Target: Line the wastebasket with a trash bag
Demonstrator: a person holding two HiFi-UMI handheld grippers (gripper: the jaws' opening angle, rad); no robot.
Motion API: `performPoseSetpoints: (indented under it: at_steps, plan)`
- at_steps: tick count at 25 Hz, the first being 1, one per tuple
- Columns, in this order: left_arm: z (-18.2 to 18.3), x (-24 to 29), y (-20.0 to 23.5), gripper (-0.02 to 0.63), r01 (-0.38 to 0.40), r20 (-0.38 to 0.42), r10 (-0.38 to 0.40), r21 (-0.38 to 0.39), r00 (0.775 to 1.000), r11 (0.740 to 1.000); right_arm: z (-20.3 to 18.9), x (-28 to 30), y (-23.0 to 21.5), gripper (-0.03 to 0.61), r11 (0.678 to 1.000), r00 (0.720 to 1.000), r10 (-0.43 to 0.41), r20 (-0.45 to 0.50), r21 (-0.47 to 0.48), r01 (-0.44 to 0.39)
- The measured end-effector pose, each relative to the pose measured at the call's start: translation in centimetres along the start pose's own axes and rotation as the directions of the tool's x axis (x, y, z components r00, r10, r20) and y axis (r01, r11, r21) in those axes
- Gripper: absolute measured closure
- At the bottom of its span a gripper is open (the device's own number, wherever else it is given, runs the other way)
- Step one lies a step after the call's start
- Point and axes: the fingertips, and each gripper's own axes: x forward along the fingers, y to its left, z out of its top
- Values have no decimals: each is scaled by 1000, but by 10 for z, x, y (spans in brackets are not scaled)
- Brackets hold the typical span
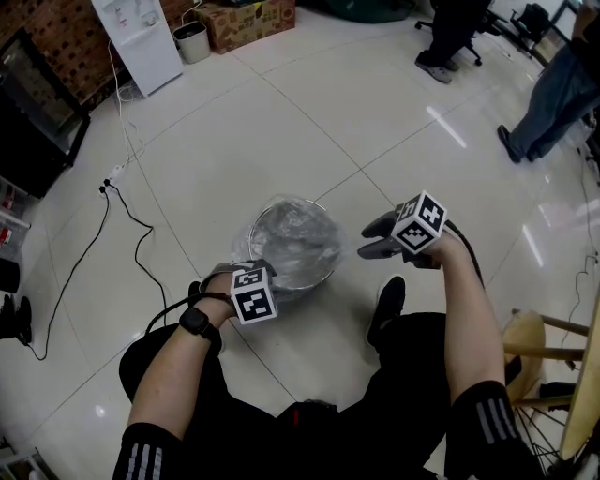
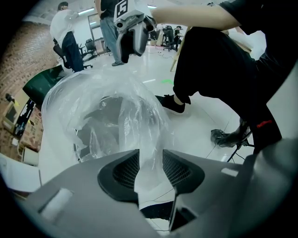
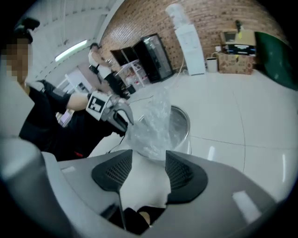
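A round metal wastebasket (image 1: 309, 272) stands on the tiled floor in front of my knees, with a clear trash bag (image 1: 291, 234) crumpled over its mouth. At its near-left rim my left gripper (image 1: 249, 271) points steeply down. In the left gripper view the bag's film (image 2: 139, 107) runs taut down into the left gripper (image 2: 151, 156), whose pads press on it. My right gripper (image 1: 373, 238) hangs raised to the right of the basket, jaws wide apart. In the right gripper view only floor shows in the right gripper (image 3: 149, 156), and the bag (image 3: 153, 125) and the basket (image 3: 179, 123) lie beyond.
A black cable (image 1: 127, 217) trails across the floor at left. A white water dispenser (image 1: 141, 37), a small bin (image 1: 192, 42) and a cardboard box (image 1: 248, 21) stand at the back. A wooden stool (image 1: 530, 345) is at right. People (image 1: 553, 94) stand at far right.
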Motion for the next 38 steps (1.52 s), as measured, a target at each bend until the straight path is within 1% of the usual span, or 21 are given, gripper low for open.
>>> performPoseSetpoints:
  at_steps: [2, 4, 7, 9, 10, 11, 12, 13, 15, 17, 18, 20, 23, 27, 30, 33, 38]
  plan:
    - [4, 0, -1, 463, 0, 7, 0, 3, 1000, 1000, 11, 0, -15, 344, 993, 996, -27, 86, 120, 17]
    - [7, 1, -2, 463, 1, 14, -1, 6, 1000, 1000, 9, 9, -28, 344, 975, 992, -45, 116, 223, 18]
    - [8, 0, -3, 463, 3, 16, -3, 8, 1000, 1000, -3, 31, -43, 344, 943, 993, -55, 108, 333, 15]
    - [9, -2, -3, 463, 2, 19, -2, 6, 1000, 1000, -12, 43, -46, 346, 928, 995, -42, 95, 374, 4]
    - [10, -3, -2, 463, -1, 23, 1, 2, 1000, 1000, -14, 46, -45, 363, 925, 996, -35, 88, 380, -1]
    - [11, -6, -1, 463, -5, 30, 5, -3, 1000, 1000, -15, 47, -45, 412, 926, 996, -32, 80, 377, -1]
    - [10, -10, 2, 463, -11, 38, 12, -12, 999, 1000, -15, 46, -44, 497, 930, 997, -33, 73, 368, 3]
    - [9, -14, 6, 463, -18, 46, 19, -24, 999, 1000, -14, 46, -42, 567, 935, 997, -31, 65, 355, 6]
    - [4, -24, 15, 463, -30, 59, 34, -62, 998, 998, -13, 48, -32, 568, 946, 1000, 3, 31, 324, -13]
    - [-6, -33, 24, 463, -39, 58, 46, -112, 997, 993, -20, 54, -18, 568, 956, 998, 58, -41, 290, -43]
    - [-12, -36, 28, 464, -46, 51, 54, -141, 997, 989, -26, 56, -13, 568, 960, 994, 75, -82, 277, -49]
    - [-29, -41, 39, 463, -69, 22, 75, -197, 997, 978, -39, 61, -11, 568, 964, 986, 81, -147, 262, -40]
    - [-56, -34, 46, 463, -95, -43, 87, -252, 995, 963, -54, 65, -19, 568, 966, 977, 55, -205, 260, 0]
    - [-74, -7, 36, 443, -61, -98, 34, -285, 995, 957, -67, 71, -30, 568, 965, 964, 21, -264, 256, 49]
    - [-76, 11, 36, 440, -58, -112, 24, -308, 993, 950, -71, 80, -36, 568, 963, 957, -1, -289, 258, 79]
    - [-75, 24, 41, 437, -71, -118, 34, -328, 992, 942, -75, 91, -39, 568, 962, 948, -15, -319, 254, 101]
    - [-79, 35, 49, 437, -89, -108, 50, -388, 993, 917, -89, 103, -53, 568, 963, 921, -77, -383, 210, 167]
